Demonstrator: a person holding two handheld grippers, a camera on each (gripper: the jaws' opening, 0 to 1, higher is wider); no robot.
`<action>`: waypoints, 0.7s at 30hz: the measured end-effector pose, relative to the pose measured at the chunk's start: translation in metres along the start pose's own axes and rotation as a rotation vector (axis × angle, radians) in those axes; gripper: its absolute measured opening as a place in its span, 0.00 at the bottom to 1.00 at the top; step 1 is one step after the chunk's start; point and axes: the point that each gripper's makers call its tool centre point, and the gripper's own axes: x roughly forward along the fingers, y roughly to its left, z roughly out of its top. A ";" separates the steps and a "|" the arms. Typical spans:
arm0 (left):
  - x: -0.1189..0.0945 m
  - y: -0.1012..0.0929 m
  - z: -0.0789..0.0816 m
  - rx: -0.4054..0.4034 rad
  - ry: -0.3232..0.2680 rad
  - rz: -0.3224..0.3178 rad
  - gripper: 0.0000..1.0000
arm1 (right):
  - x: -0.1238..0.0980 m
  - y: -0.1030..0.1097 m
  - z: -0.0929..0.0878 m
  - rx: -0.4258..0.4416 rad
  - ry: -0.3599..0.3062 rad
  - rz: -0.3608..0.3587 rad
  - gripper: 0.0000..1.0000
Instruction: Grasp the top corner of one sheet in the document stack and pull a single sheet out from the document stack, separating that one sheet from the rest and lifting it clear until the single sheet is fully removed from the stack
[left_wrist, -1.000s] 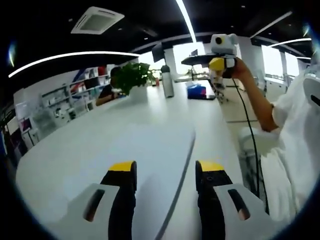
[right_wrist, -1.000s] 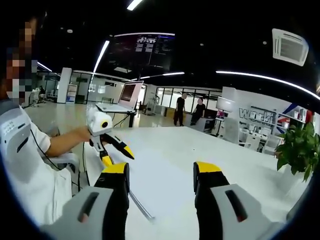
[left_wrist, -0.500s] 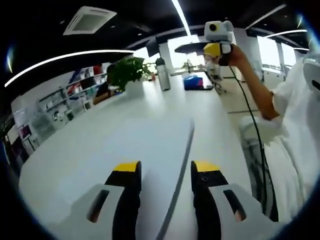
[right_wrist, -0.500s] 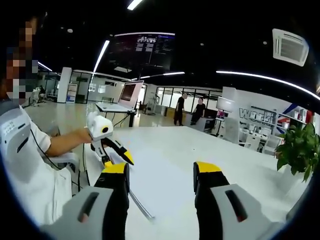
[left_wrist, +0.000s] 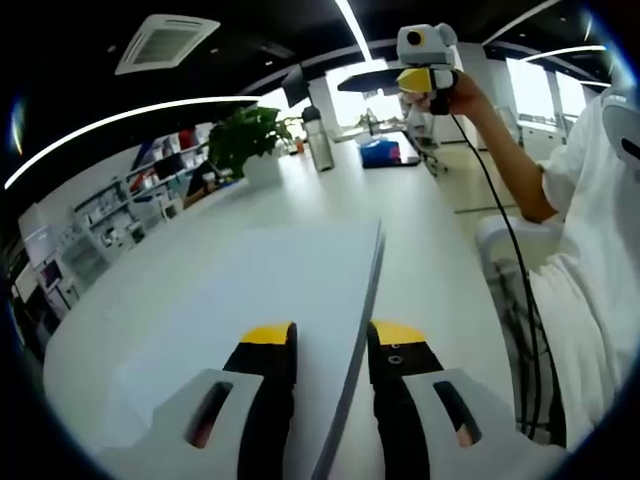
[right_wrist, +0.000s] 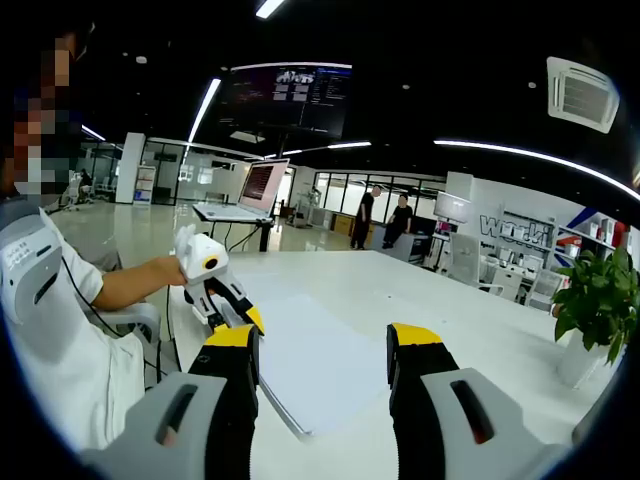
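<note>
White sheet (left_wrist: 300, 270) lying between the left gripper (left_wrist: 330, 338) jaws, parted with a narrow gap, long axis running away along them, right gripper (right_wrist: 322, 345) gaping beside the document stack (right_wrist: 320, 365), potted plant (right_wrist: 590, 300) showing far right.

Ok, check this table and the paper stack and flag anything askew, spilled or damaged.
Nothing stands out. The document stack lies flat on the white table, its edges even, with no sheet fanned out or creased. The left gripper straddles its near edge, jaws apart. The potted plant and bottle stand upright.

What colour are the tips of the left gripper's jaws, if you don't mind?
Yellow, on otherwise black jaws; the left gripper shows them best in the left gripper view.
</note>
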 end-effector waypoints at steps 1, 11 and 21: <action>0.000 0.000 0.000 0.002 0.000 -0.001 0.28 | 0.000 0.000 0.000 0.000 0.000 0.000 0.51; 0.001 -0.004 -0.002 0.010 0.008 -0.019 0.19 | 0.000 0.000 0.000 -0.001 0.002 0.000 0.51; 0.002 -0.011 -0.004 -0.007 0.012 -0.050 0.09 | 0.001 -0.001 -0.001 0.000 0.004 0.001 0.51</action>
